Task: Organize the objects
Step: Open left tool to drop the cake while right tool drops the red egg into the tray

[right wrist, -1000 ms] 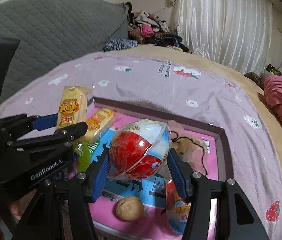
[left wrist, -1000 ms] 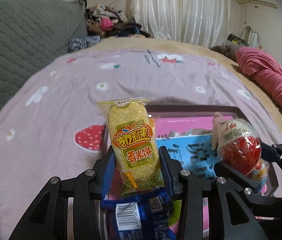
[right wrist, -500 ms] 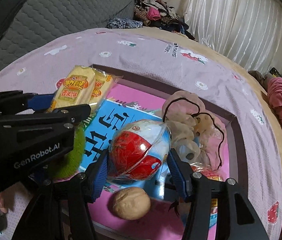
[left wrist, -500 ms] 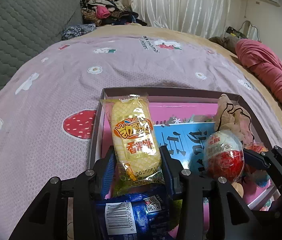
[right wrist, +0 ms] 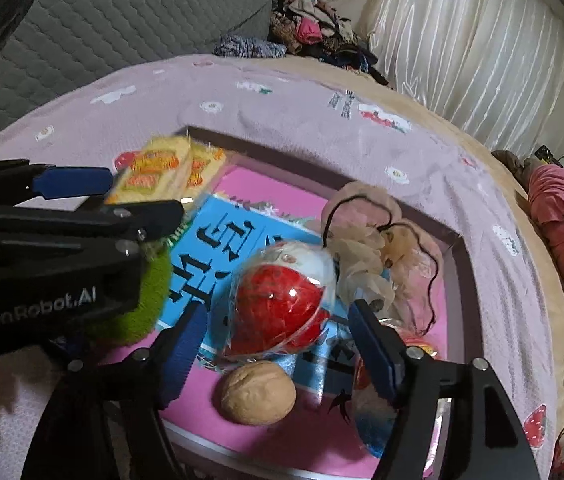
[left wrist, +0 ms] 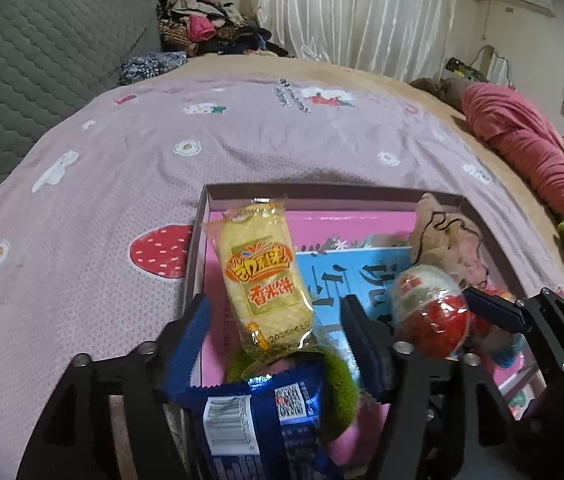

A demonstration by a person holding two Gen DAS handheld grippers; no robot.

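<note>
A yellow rice-cracker packet (left wrist: 262, 276) lies in the left part of the pink-lined box (left wrist: 321, 190), between the fingers of my left gripper (left wrist: 274, 312). Its jaws are opening, with gaps on both sides of the packet. A red and white egg toy (right wrist: 282, 300) in clear wrap rests on the blue booklet (right wrist: 218, 248) in the box (right wrist: 266, 160). My right gripper (right wrist: 278, 314) straddles the egg, its jaws opening and its pads off the wrap. The egg (left wrist: 429, 308) also shows at the right of the left wrist view.
Inside the box are a walnut (right wrist: 258, 392), a beige scrunchie (right wrist: 377, 240), a green fuzzy piece (right wrist: 142, 296), a blue snack packet (left wrist: 250, 412) and another wrapped egg (right wrist: 369, 412). The box sits on a pink strawberry-print bedspread (left wrist: 122, 168). A pink garment (left wrist: 521, 148) lies at the right.
Both grippers came down over the box, then their jaws spread. The cracker packet and the egg toy, gripped before, now lie free between the fingers.
</note>
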